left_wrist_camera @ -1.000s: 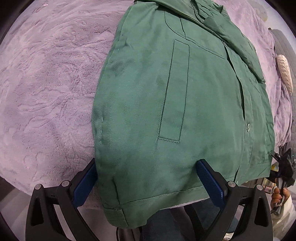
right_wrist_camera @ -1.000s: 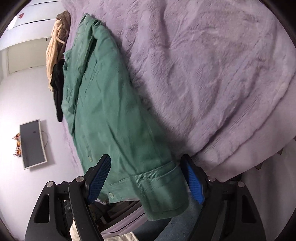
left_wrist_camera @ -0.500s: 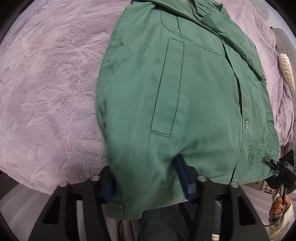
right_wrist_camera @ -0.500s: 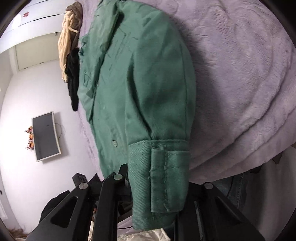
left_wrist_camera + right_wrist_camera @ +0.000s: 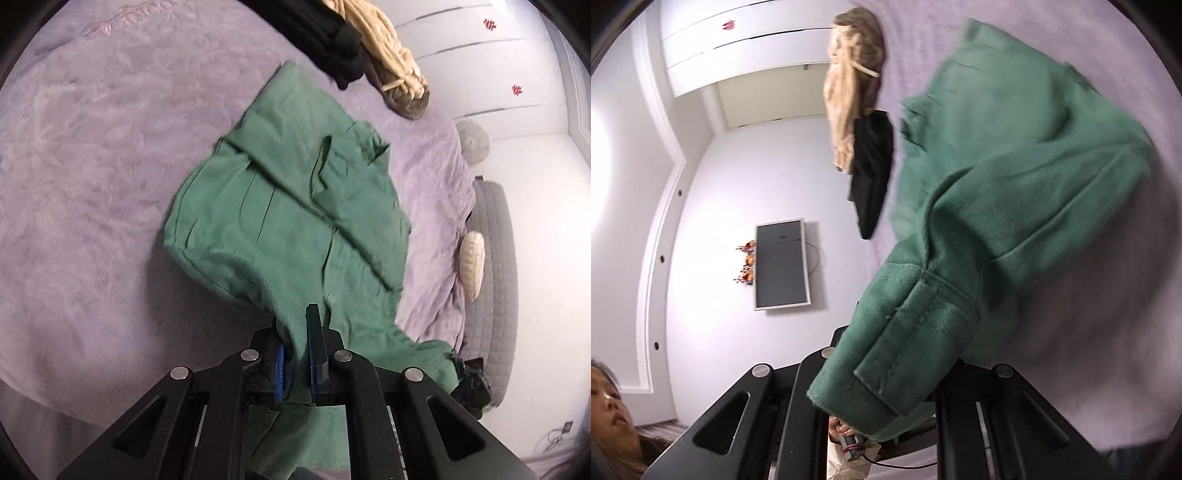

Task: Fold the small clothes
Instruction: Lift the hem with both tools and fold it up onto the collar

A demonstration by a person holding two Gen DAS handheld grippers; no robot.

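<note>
A green jacket point(image 5: 288, 206) lies on the lilac blanket point(image 5: 92, 184), its near hem lifted off the bed. In the left wrist view my left gripper point(image 5: 295, 328) is shut on a bunched fold of that hem, cloth squeezed between the blue pads point(image 5: 316, 354). The right wrist view shows the jacket point(image 5: 1015, 177) with its banded corner draped over my right gripper point(image 5: 882, 373). That gripper is shut on the corner and the fabric hides its fingertips. The right gripper point(image 5: 471, 376) also shows at the hem's far corner in the left wrist view.
A black garment point(image 5: 325, 40) and a beige knit point(image 5: 395, 66) lie at the far end of the bed. Pillows point(image 5: 471, 258) and a grey headboard point(image 5: 495, 266) stand at the right. A wall screen point(image 5: 781, 264) and a person point(image 5: 613, 406) appear at the left.
Both grippers went from open around the jacket's hem to shut on it. They then rose and pulled the hem up, so the jacket now bunches and lifts off the blanket.
</note>
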